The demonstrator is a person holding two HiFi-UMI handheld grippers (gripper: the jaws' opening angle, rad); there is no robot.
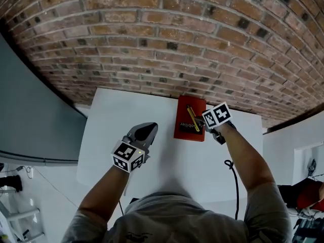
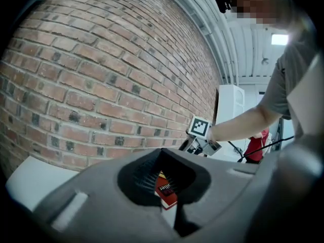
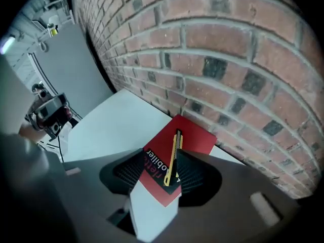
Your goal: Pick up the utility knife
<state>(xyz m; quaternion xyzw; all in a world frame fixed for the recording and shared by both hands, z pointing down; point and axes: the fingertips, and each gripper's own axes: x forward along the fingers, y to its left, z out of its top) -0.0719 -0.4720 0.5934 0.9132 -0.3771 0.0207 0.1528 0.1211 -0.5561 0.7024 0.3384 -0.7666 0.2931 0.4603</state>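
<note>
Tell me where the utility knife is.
In the head view, the utility knife lies on the red book at the far edge of the table, right of centre, by the brick wall, under the right claw.

brick wall point(image 1: 162, 34) rough | table point(image 1: 116, 130) smooth — matt | book point(image 1: 182, 108) cover matt | utility knife point(image 3: 173, 158) — plastic

The utility knife point(image 1: 192, 118) lies on the book point(image 1: 183, 116), at the table's point(image 1: 126, 110) far edge before the brick wall point(image 1: 162, 34).
</note>
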